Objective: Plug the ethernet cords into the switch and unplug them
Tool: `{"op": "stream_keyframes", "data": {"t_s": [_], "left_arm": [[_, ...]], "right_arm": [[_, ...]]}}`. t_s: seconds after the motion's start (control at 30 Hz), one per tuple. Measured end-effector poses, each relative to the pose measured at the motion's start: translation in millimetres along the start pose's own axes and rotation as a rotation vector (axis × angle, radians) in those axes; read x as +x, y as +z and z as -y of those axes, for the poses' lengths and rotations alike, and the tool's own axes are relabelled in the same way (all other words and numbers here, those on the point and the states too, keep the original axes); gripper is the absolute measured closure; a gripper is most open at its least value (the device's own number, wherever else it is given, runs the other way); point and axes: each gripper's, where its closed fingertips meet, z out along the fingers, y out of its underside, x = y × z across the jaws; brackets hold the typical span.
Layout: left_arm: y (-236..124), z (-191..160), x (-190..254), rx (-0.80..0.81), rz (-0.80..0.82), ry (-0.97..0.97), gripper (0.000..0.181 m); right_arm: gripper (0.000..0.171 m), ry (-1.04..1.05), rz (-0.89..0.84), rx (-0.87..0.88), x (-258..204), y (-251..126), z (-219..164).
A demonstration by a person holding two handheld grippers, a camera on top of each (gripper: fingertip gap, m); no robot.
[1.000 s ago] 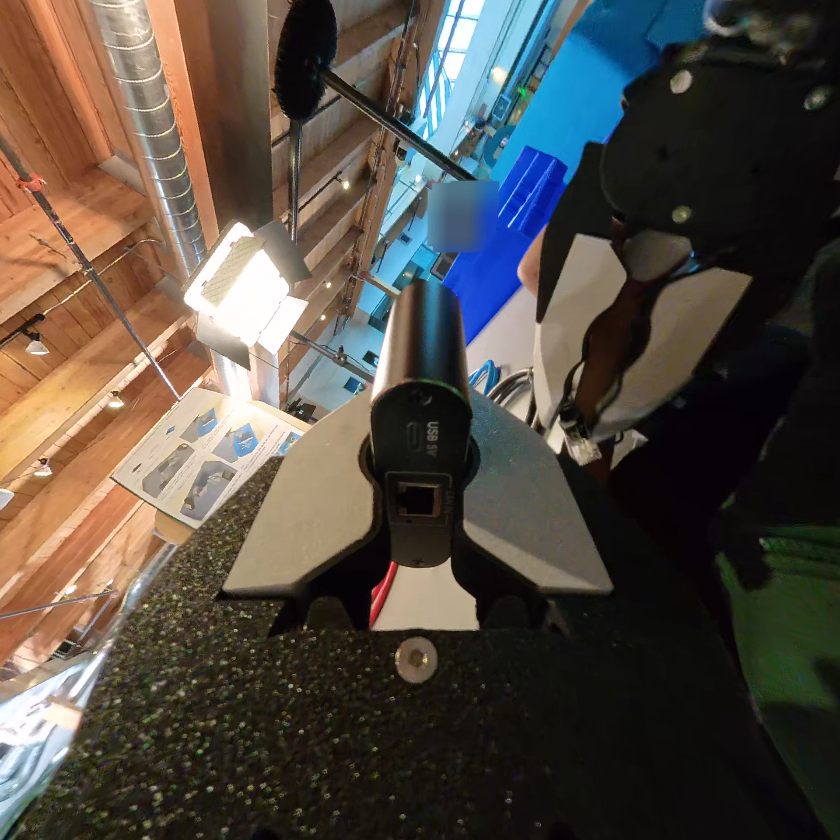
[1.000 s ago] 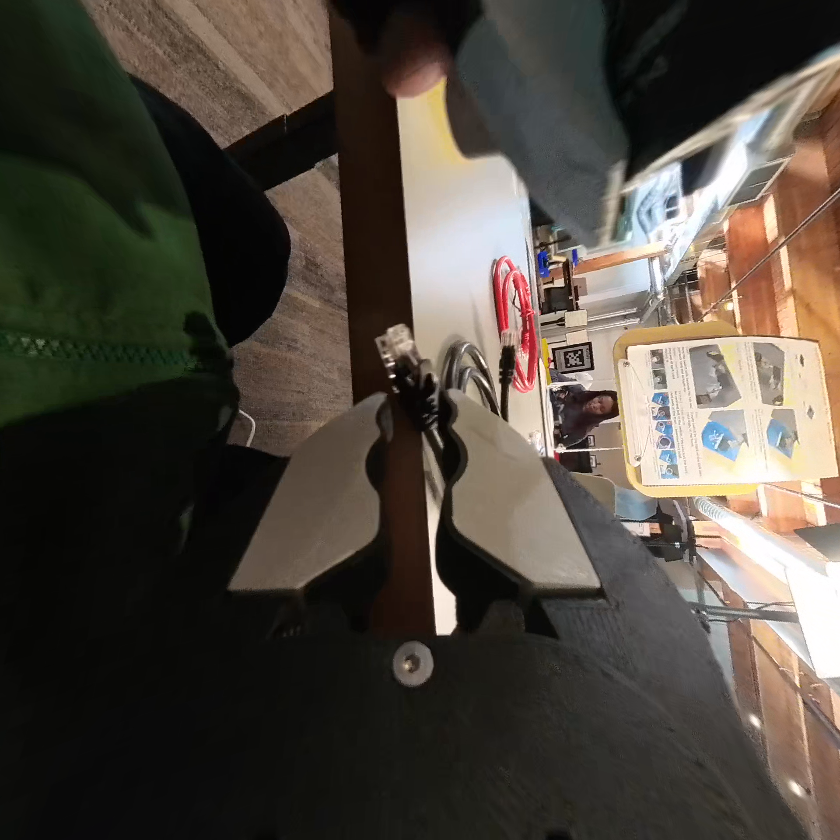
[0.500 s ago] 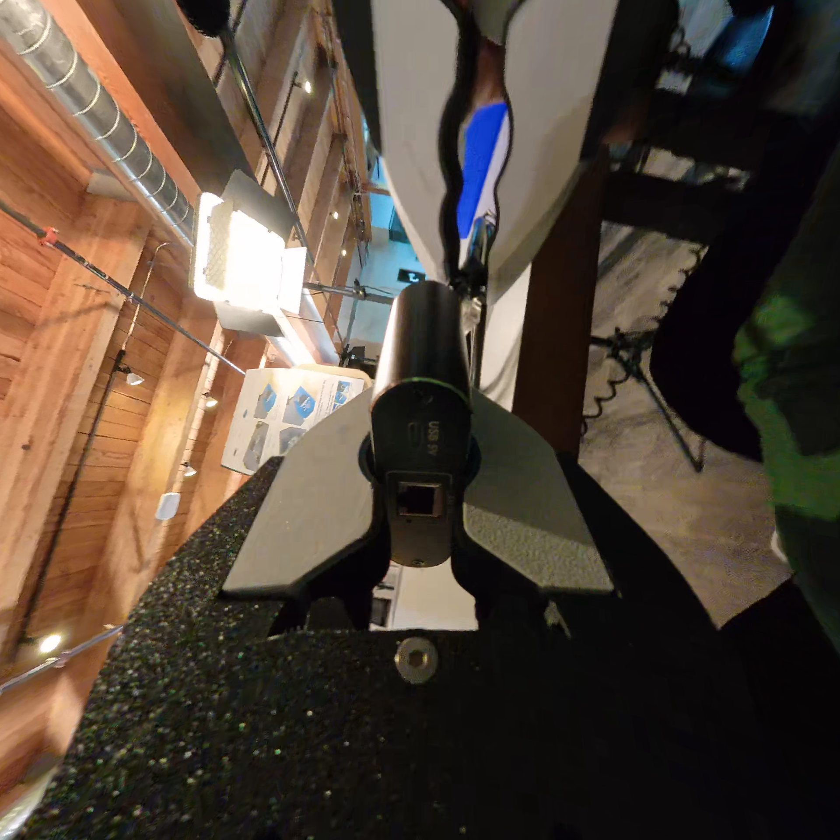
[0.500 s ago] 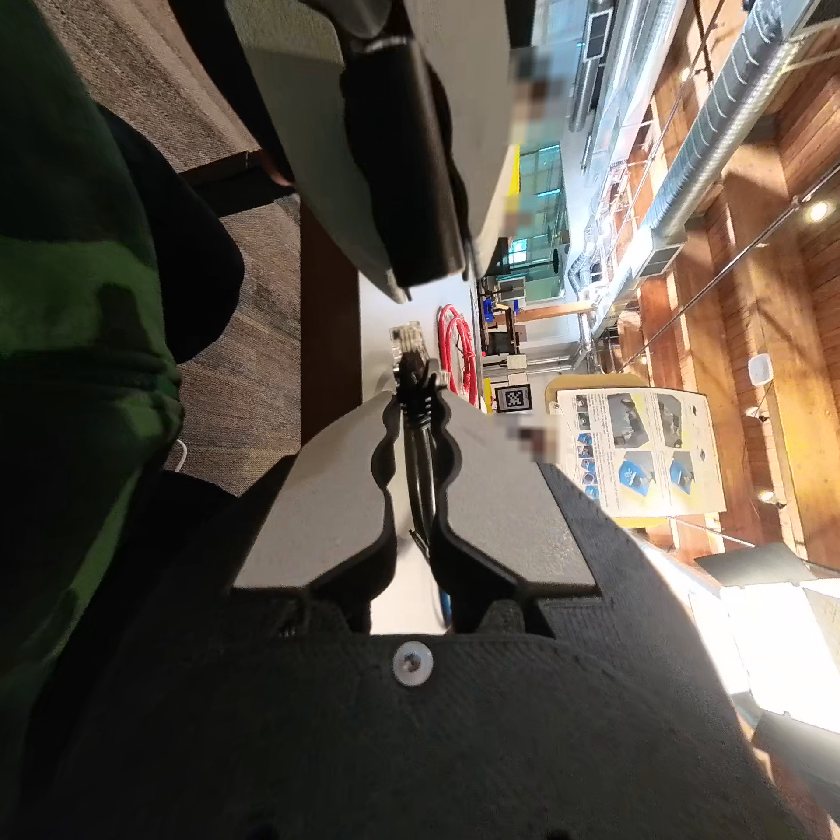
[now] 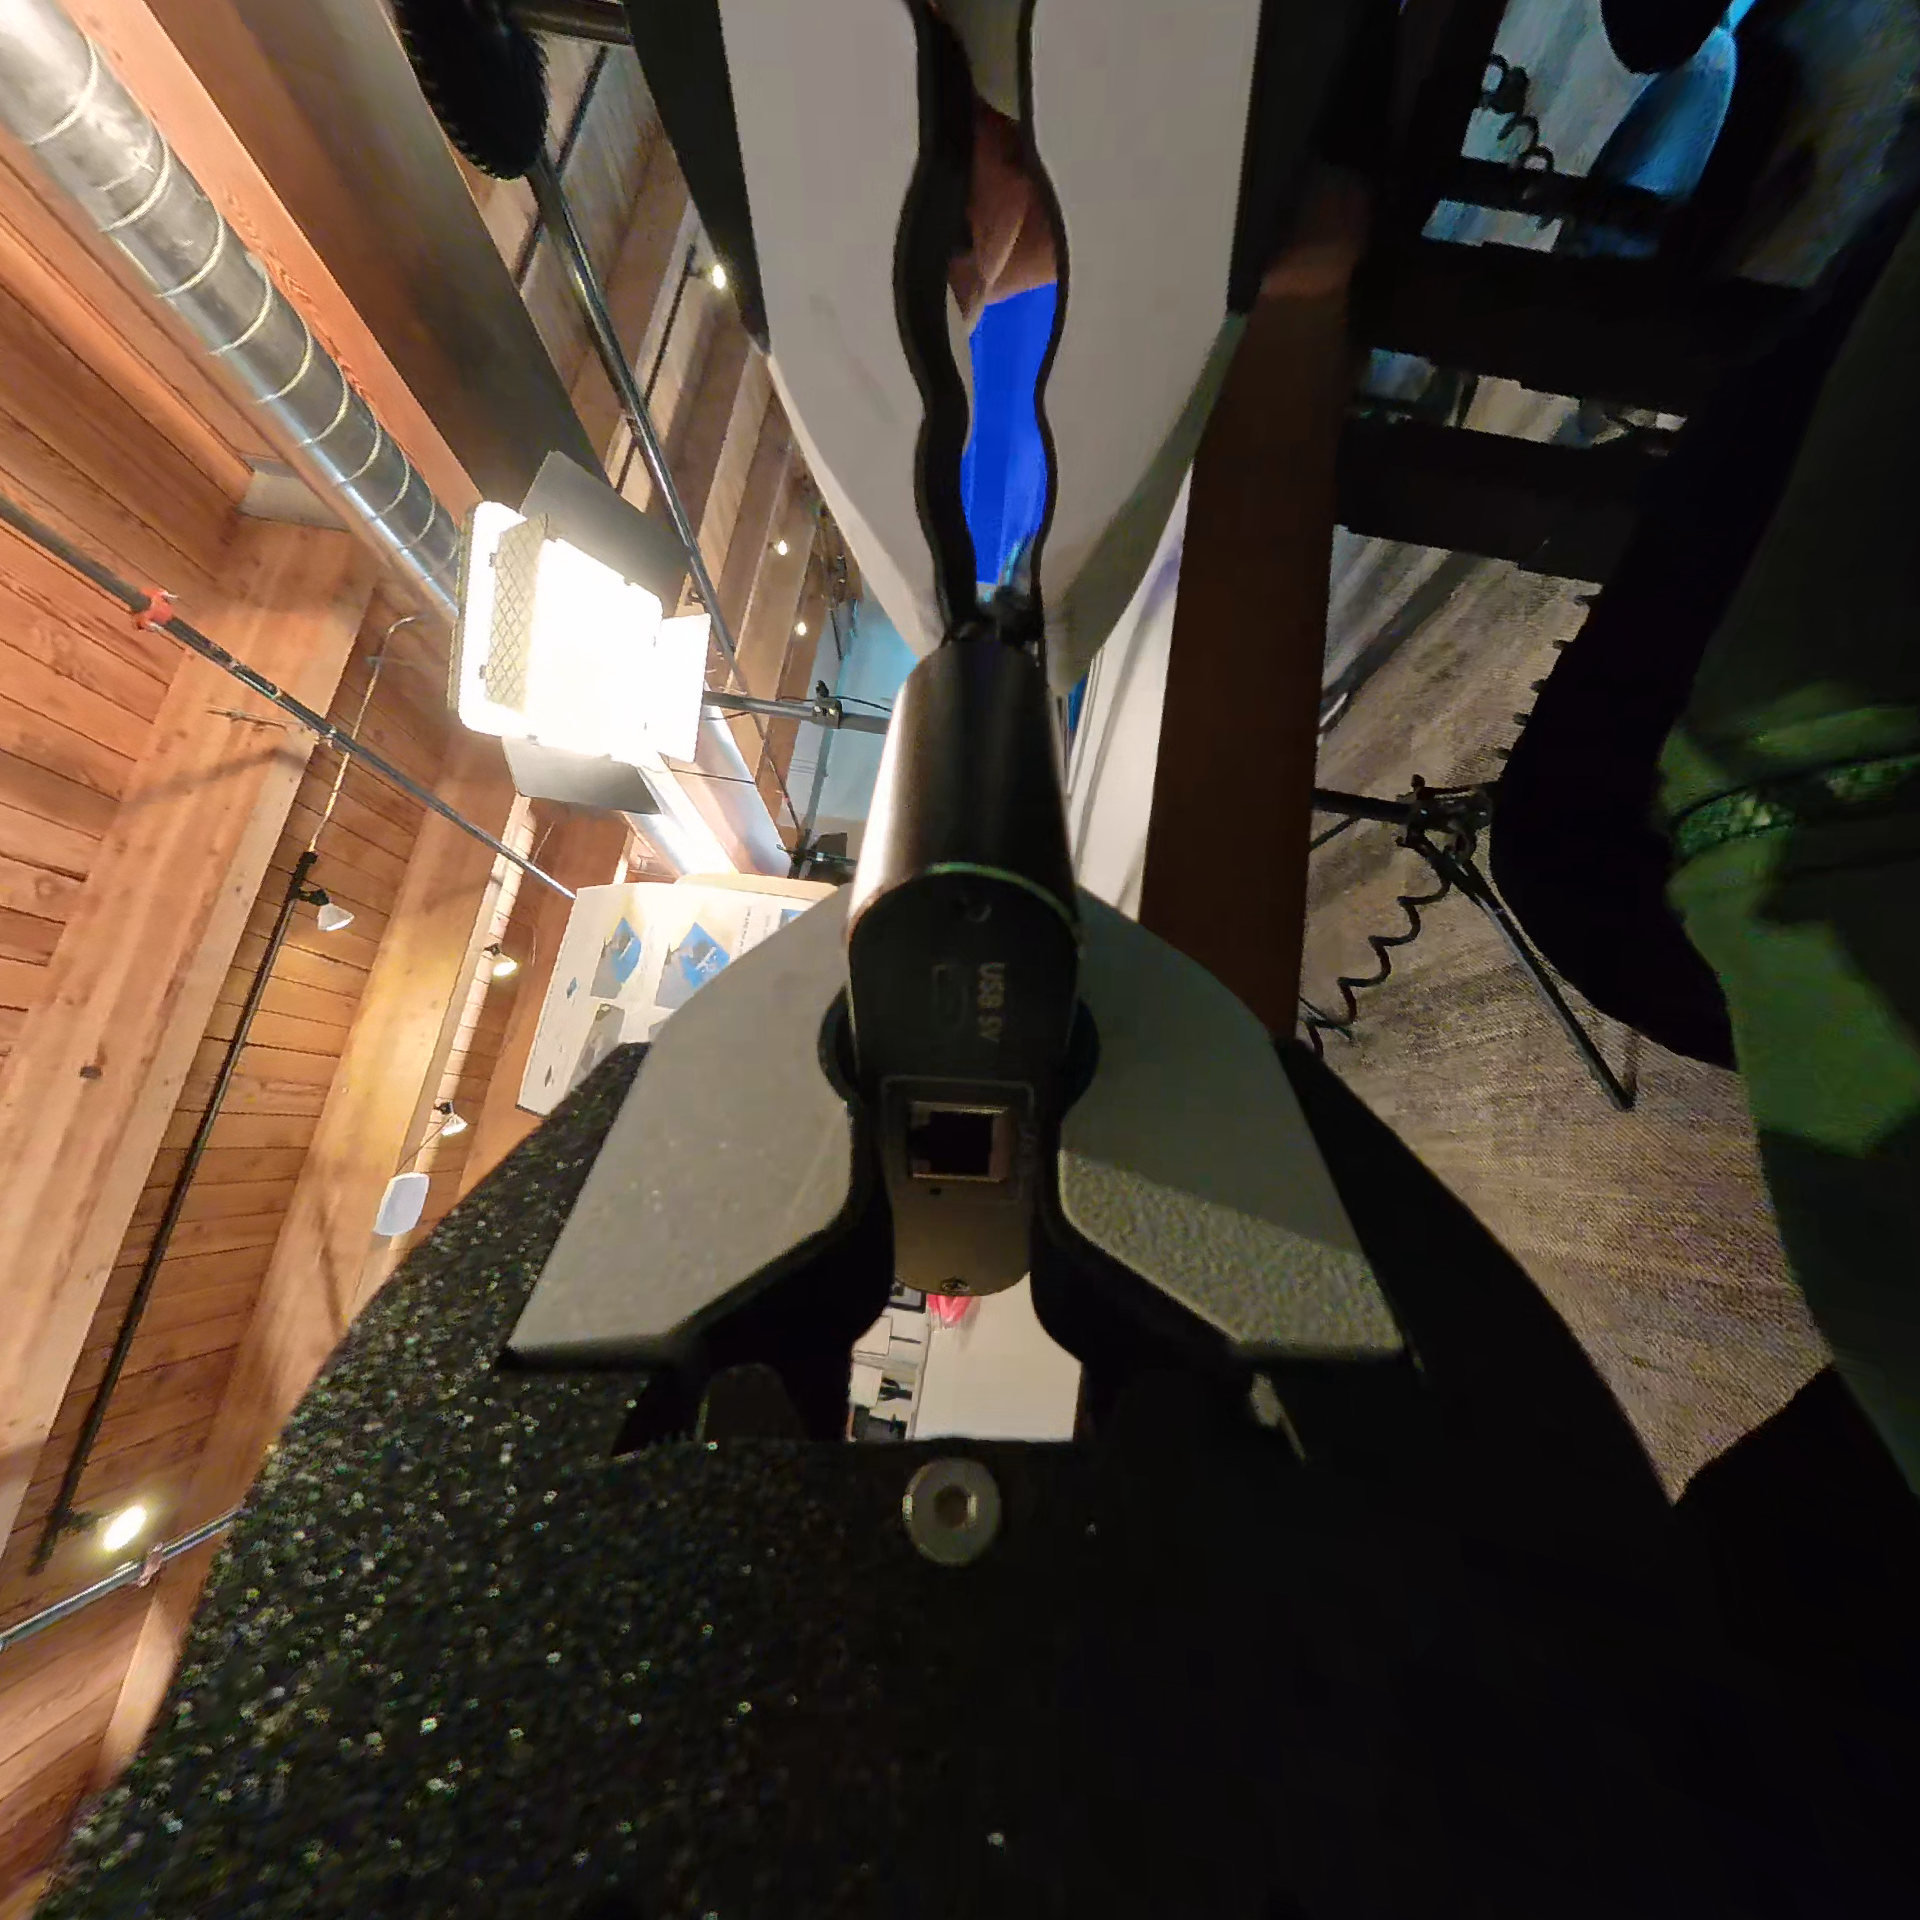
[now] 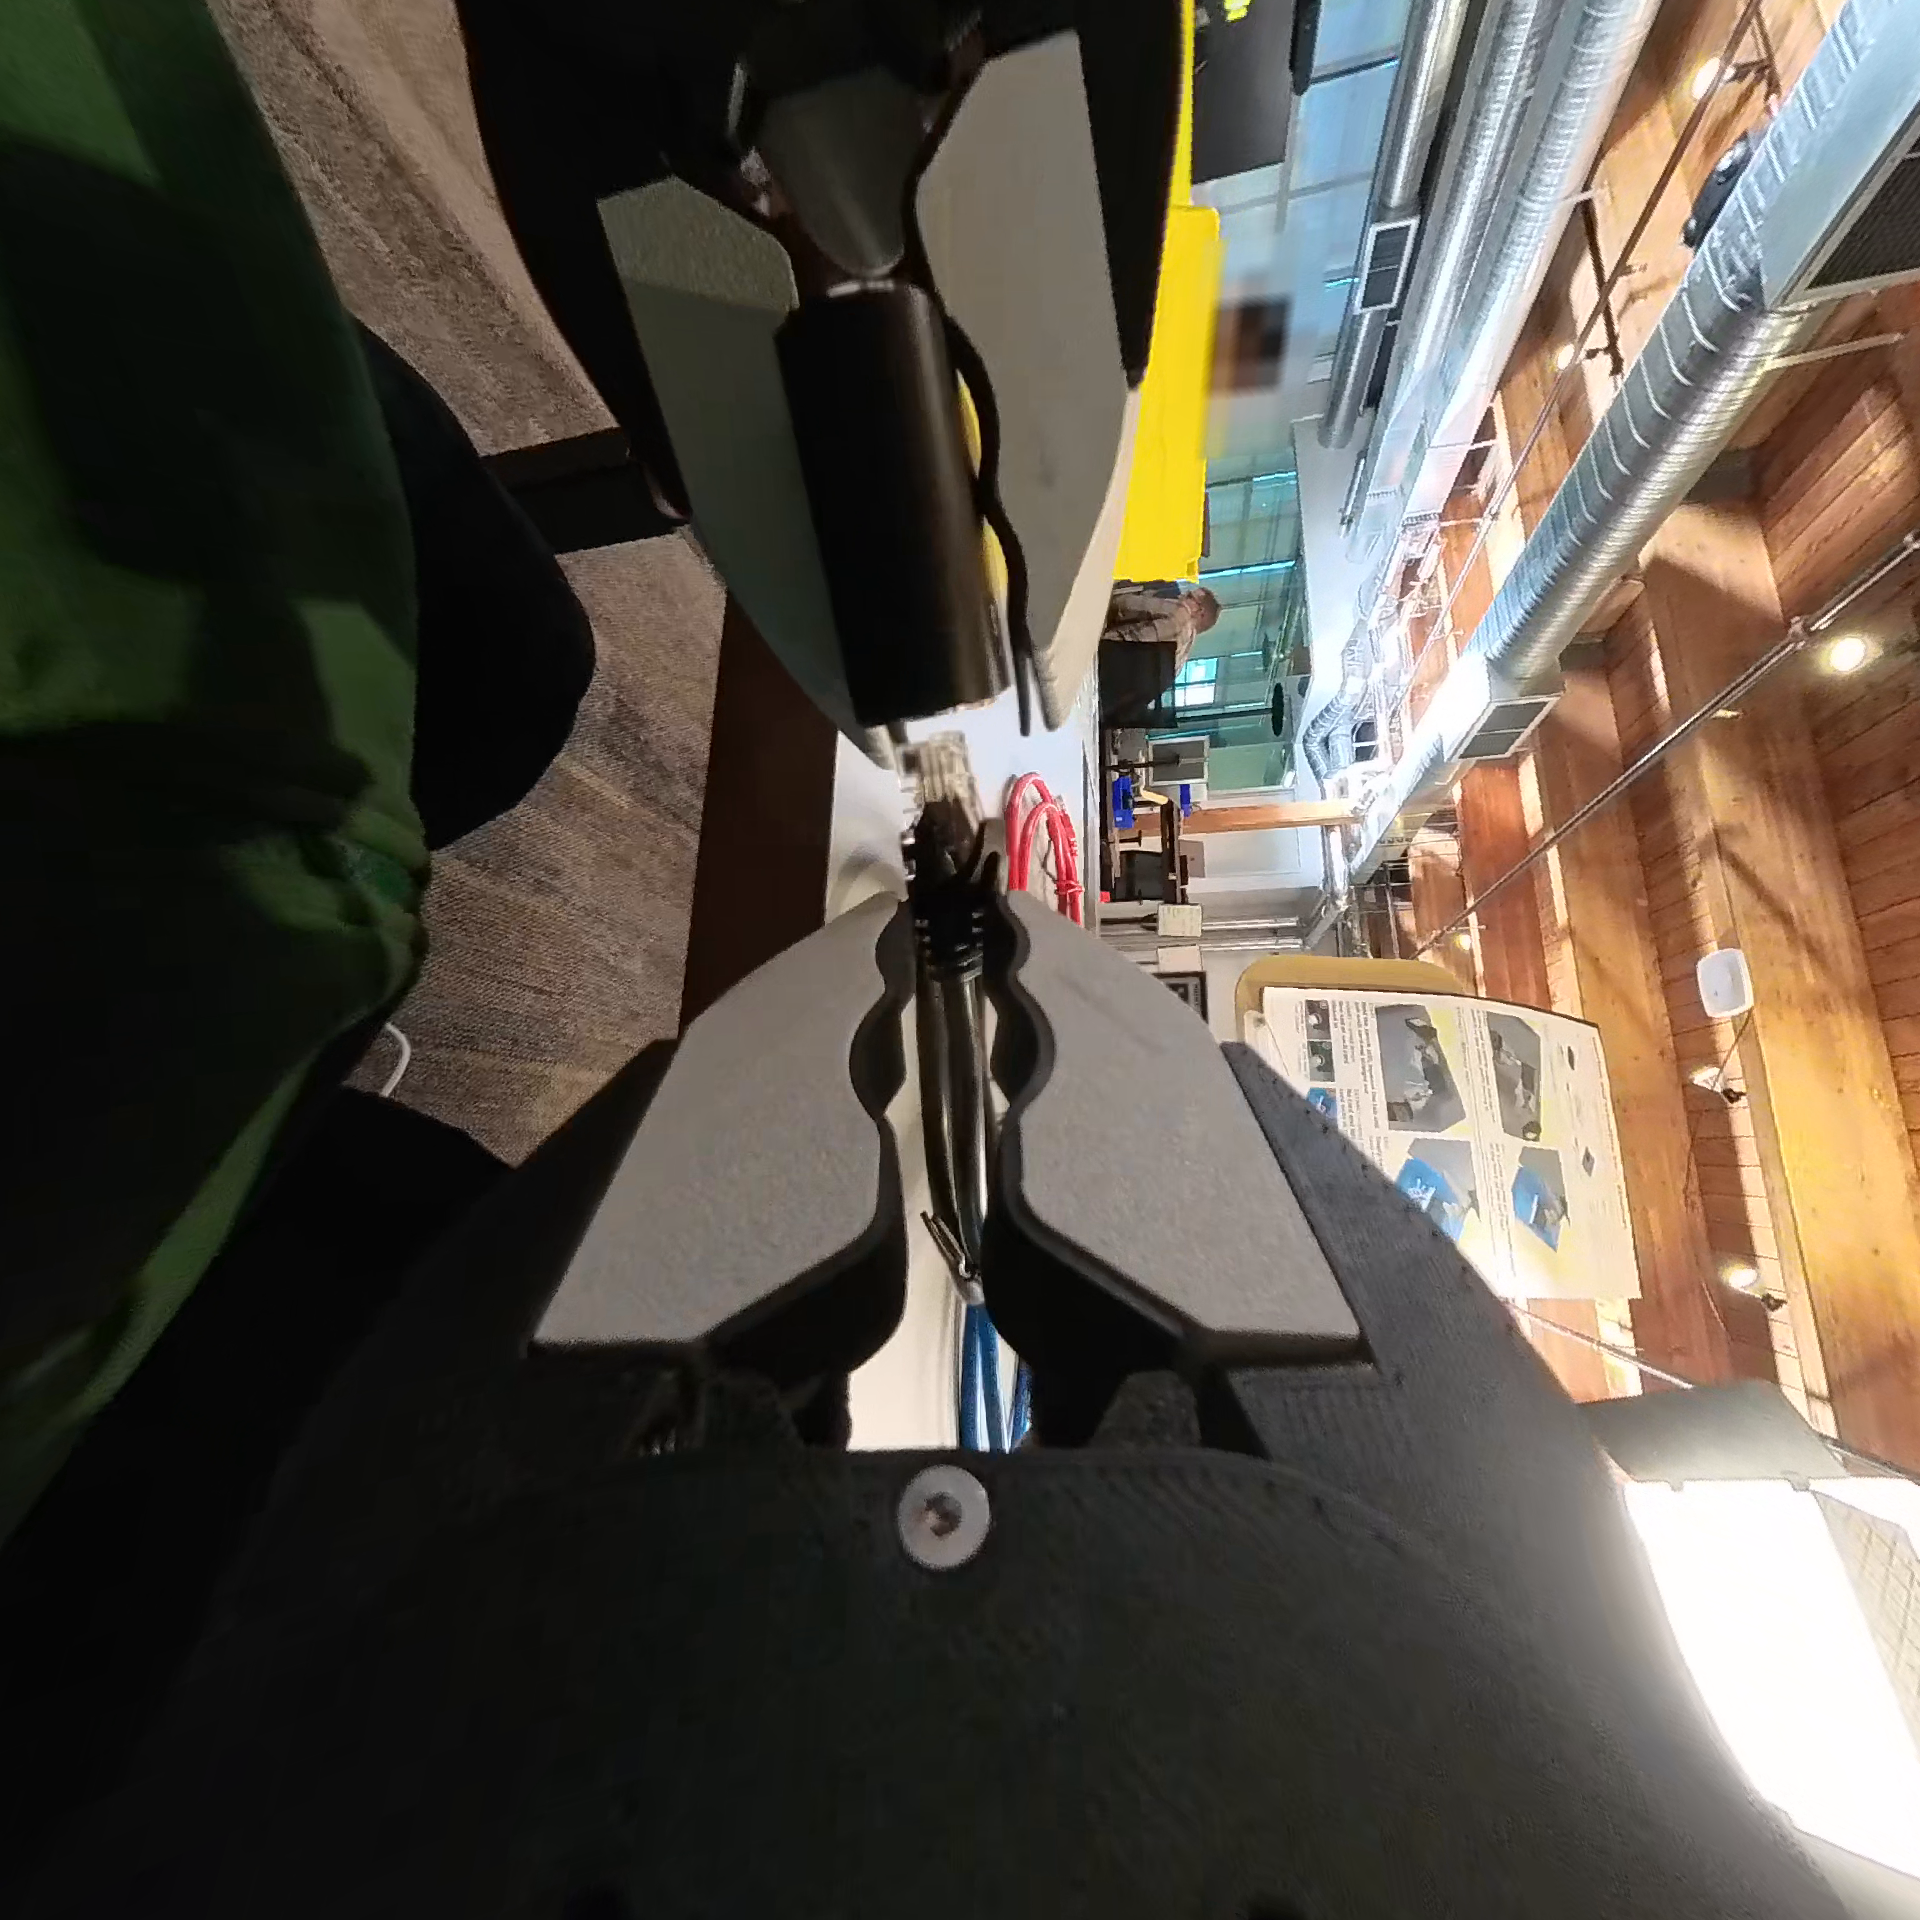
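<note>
My left gripper [image 5: 961,997] is shut on a black oblong switch [image 5: 961,790], held in the air with an empty port [image 5: 951,1138] facing the camera. My right gripper [image 6: 951,914] is shut on a black ethernet cord [image 6: 951,1081] just behind its clear plug [image 6: 940,769]. The plug tip sits at the far end of the switch [image 6: 894,499]; I cannot tell if it is inside a port. In the left wrist view the right gripper [image 5: 987,613] faces me, its tips at the switch's far end, and the plug is hidden.
A white table [image 6: 862,821] with a brown wooden edge [image 5: 1236,727] lies beyond. A coiled red cord [image 6: 1044,831] and a blue cord [image 6: 987,1382] lie on it. A person in green [image 6: 156,520] is close on the left. A bright studio light [image 5: 566,644] and a poster [image 6: 1455,1132] stand nearby. The tips of both grippers are at nearly the same place.
The two grippers have turned to face each other and closed the gap. The plug has moved from clear of the switch up to the switch's far end.
</note>
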Motion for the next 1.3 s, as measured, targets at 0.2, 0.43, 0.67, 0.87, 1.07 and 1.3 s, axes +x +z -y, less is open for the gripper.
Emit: {"op": "stream_keyframes", "data": {"t_s": [0.2,0.43,0.67,0.87,1.07,1.3], "left_arm": [[-1.9,10.9,-3.8,0.062,0.03,-0.034,0.154],[-1.4,19.7,-3.1,0.094,0.049,-0.025,0.153],[0.8,20.3,2.5,0.09,0.036,-0.007,0.154],[1.8,17.7,5.9,0.069,0.031,0.027,0.153],[2.2,15.2,9.7,0.047,0.014,0.073,0.154],[1.1,8.9,13.4,0.023,-0.012,0.095,0.153]], "right_arm": [[0.159,-0.019,0.021,-0.008,4.3,4.2,2.4],[0.159,-0.04,0.056,-0.035,1.4,6.0,2.7],[0.159,-0.054,0.072,-0.056,0.3,5.6,-0.5],[0.159,-0.045,0.103,-0.092,-3.6,6.6,-3.9],[0.159,-0.028,0.162,-0.13,-7.8,8.3,-7.1],[0.159,-0.048,0.204,-0.165,-10.1,10.6,-7.8]]}}
